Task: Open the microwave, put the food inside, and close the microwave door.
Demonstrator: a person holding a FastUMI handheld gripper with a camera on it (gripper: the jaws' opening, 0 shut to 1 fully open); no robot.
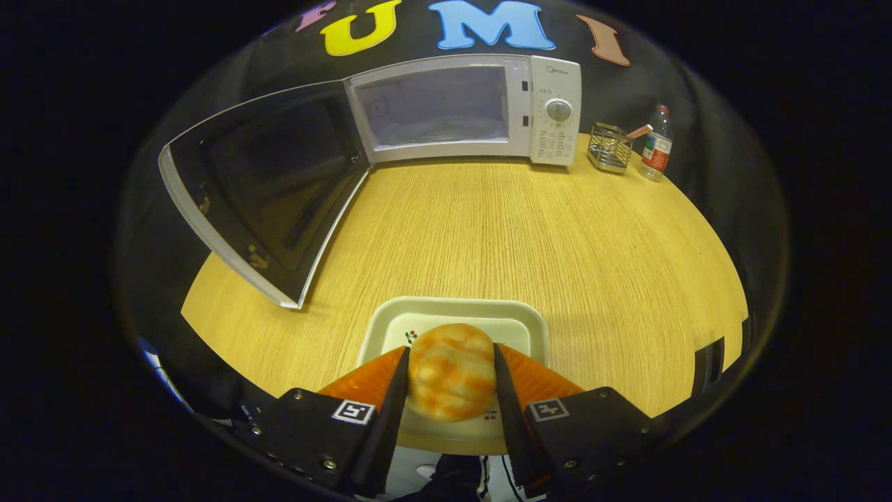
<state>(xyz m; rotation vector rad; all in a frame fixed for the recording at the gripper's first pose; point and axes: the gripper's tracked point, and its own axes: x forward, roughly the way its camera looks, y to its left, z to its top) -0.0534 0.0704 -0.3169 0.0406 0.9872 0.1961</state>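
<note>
So the gripper (pixel 451 373) sits low over a cream tray (pixel 390 324), both fingers pinching a bread roll (pixel 451 371). Way beyond on the wooden table (pixel 557 244) the white microwave (pixel 474 108) has its door (pixel 265 188) swung wide; a wire holder (pixel 610 148) and water bottle (pixel 656 143) stand beside it.

We see the microwave (pixel 463 108) at the top centre of the frame, a white box at the far end of the worktop (pixel 529 237), with its dark-glassed door (pixel 268 185) swung wide open toward the upper left and its pale cavity bare. The food, a round golden bun (pixel 451 369) mottled with orange, sits at the bottom centre on a pale rectangular tray (pixel 453 314). The gripper (pixel 449 380) fingers press against its two sides.
</note>
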